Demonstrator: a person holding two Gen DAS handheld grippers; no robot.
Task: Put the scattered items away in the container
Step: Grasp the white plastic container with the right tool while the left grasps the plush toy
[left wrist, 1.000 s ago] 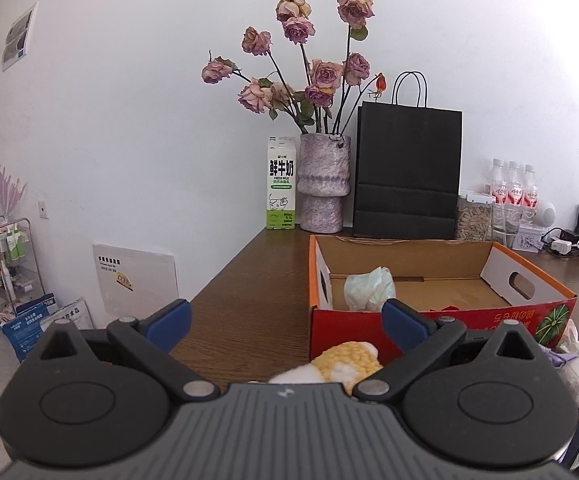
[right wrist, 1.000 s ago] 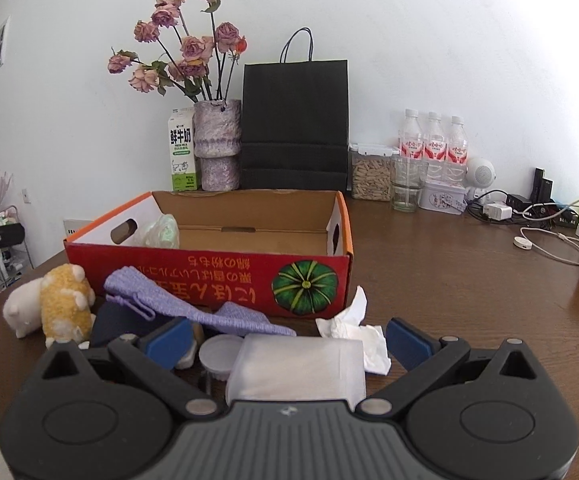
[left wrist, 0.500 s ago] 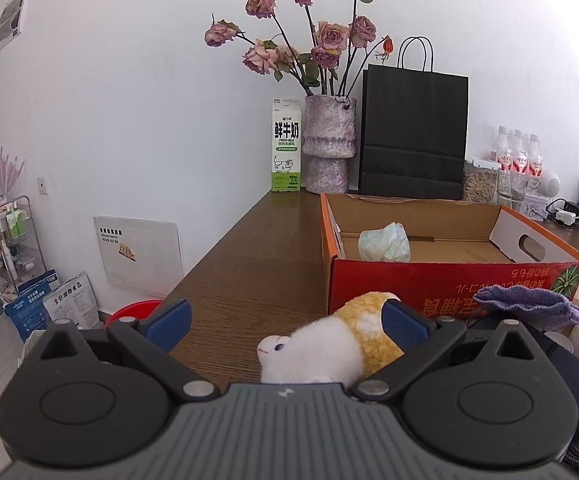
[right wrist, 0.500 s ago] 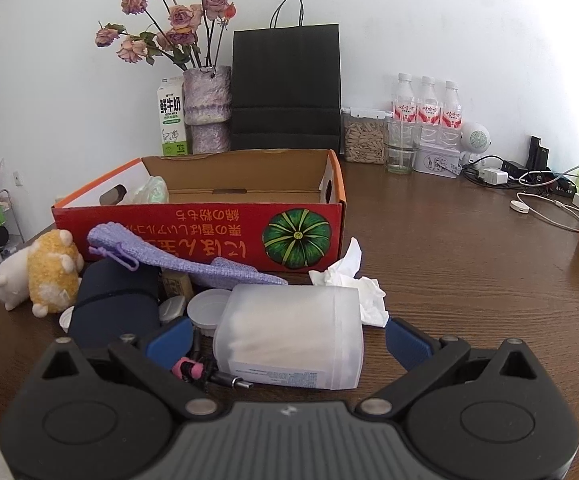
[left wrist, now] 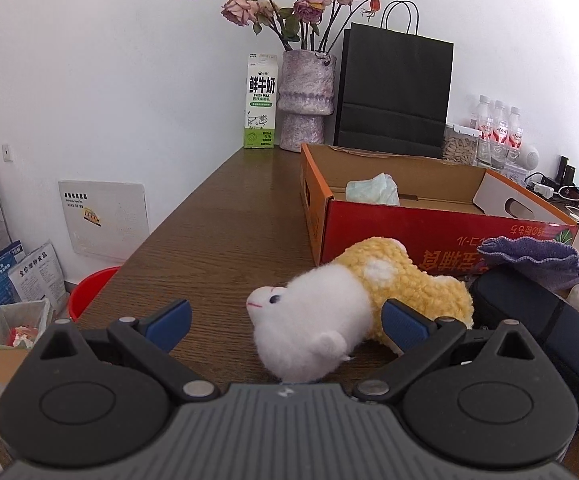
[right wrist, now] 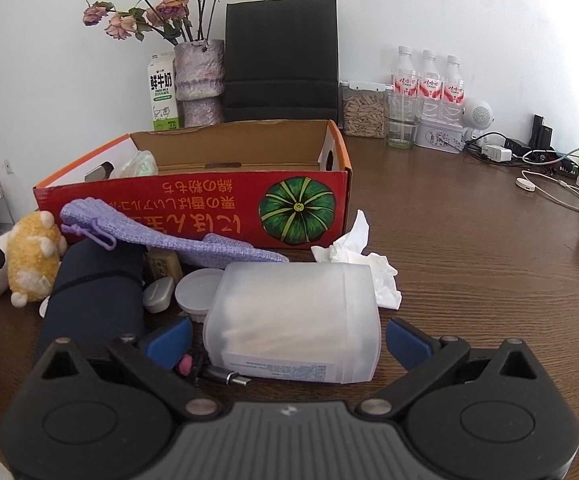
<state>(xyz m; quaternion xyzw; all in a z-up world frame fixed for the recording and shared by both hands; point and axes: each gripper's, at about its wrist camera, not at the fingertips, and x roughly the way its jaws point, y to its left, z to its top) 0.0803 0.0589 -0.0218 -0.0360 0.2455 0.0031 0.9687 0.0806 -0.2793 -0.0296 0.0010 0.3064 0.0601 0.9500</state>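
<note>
A red cardboard box point(left wrist: 429, 236) point(right wrist: 193, 208) stands open on the wooden table, with a pale crumpled packet point(left wrist: 373, 189) inside. A white and yellow plush toy point(left wrist: 349, 300) point(right wrist: 29, 252) lies before it. My left gripper point(left wrist: 285, 322) is open, its blue fingers either side of the toy's white head. My right gripper point(right wrist: 287, 338) is open around a frosted plastic tub point(right wrist: 295, 320) lying on its side. Beside the tub lie a dark blue pouch point(right wrist: 93, 292), a purple knitted cloth point(right wrist: 161, 236), a white tissue point(right wrist: 363, 260) and a small round lid point(right wrist: 197, 290).
At the back stand a milk carton point(left wrist: 260, 102), a vase of dried roses point(left wrist: 307, 100), a black paper bag point(left wrist: 395, 88), water bottles point(right wrist: 429, 80) and a jar point(right wrist: 363, 114). Cables and chargers point(right wrist: 545, 164) lie at the right. The table's left edge point(left wrist: 161, 224) drops to a red bucket point(left wrist: 89, 290).
Both grippers have lowered and moved forward. The plush toy now lies between the left fingers, and the frosted tub sits further in between the right fingers. Both stay open.
</note>
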